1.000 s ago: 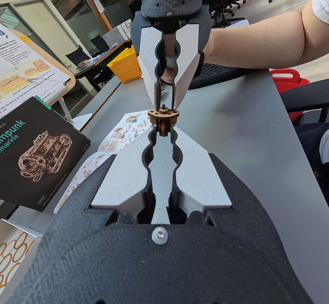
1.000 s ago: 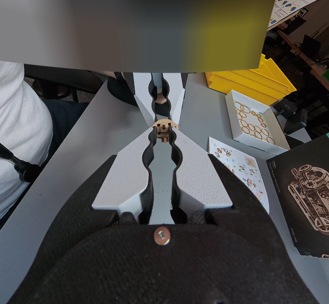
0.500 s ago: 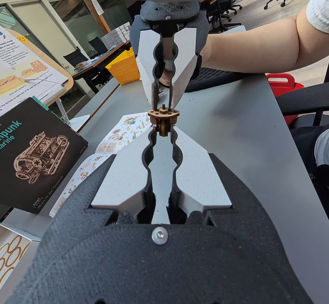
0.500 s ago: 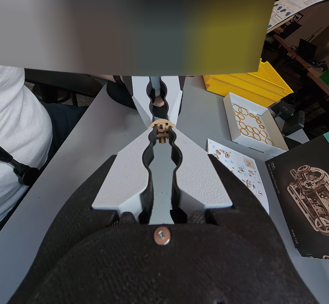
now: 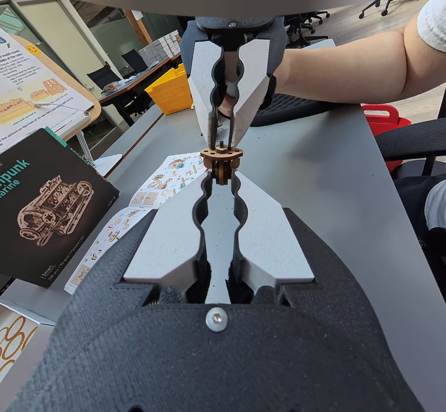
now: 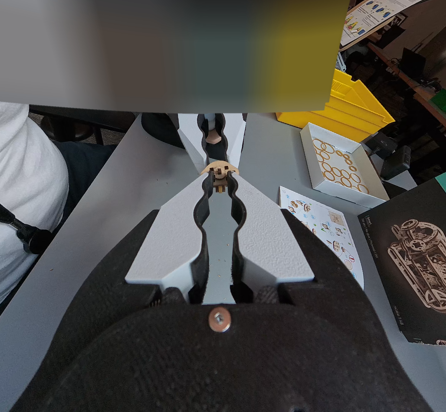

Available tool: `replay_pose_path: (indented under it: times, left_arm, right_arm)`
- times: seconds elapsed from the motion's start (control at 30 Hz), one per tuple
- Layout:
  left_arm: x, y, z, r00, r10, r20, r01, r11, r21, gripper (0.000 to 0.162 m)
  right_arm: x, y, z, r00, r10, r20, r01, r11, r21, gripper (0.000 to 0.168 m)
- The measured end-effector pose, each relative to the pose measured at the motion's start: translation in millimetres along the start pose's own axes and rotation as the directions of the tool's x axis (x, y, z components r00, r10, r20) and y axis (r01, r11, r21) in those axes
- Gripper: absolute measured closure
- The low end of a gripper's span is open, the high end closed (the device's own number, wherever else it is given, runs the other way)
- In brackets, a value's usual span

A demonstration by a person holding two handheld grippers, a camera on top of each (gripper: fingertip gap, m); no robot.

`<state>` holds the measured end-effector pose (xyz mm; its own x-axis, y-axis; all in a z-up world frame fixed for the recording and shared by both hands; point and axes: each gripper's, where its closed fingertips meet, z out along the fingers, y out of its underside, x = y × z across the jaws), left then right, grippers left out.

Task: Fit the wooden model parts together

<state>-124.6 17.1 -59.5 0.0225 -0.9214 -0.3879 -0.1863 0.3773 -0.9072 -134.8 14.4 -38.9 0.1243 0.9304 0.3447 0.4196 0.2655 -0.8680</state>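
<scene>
A small wooden model assembly (image 5: pixel 220 155), an oval plate over a disc with a peg on top, hangs in the air above the grey table (image 5: pixel 301 183). My left gripper (image 5: pixel 220 175) is shut on its lower disc. My right gripper (image 5: pixel 221 146) comes from the opposite side, tip to tip with the left, its fingers closed around the peg on the plate. In the right wrist view my right gripper (image 6: pixel 219 178) is shut on the small brown peg piece (image 6: pixel 219 184) against the oval plate (image 6: pixel 218 167). The left gripper's fingers (image 6: pixel 193 144) stand just behind it.
A black model box (image 5: pixel 48 207) and an instruction leaflet (image 5: pixel 169 181) lie on the table beside the grippers. A white tray of wooden rings (image 6: pixel 337 166) and yellow bins (image 6: pixel 350 111) are farther along. A person's arm (image 5: pixel 350 72) reaches over the far edge. A red container (image 5: pixel 383 120) is beyond the table. My left and right fingertips are right by each other.
Both grippers stay tip to tip on the wooden assembly with the same grips. The pair has shifted slightly, so the box and leaflet sit a little differently in view.
</scene>
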Motion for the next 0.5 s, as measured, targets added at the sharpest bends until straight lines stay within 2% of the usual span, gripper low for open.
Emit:
replay_pose_path:
  times: [0.5]
  left_arm:
    - [-2.6,-1.6,-1.1,1.000,-0.017,0.008,0.017,1.000,0.011,0.149]
  right_arm:
    - [1.2,-4.7,-1.3,1.000,0.000,-0.007,0.000,1.000,0.025,0.153]
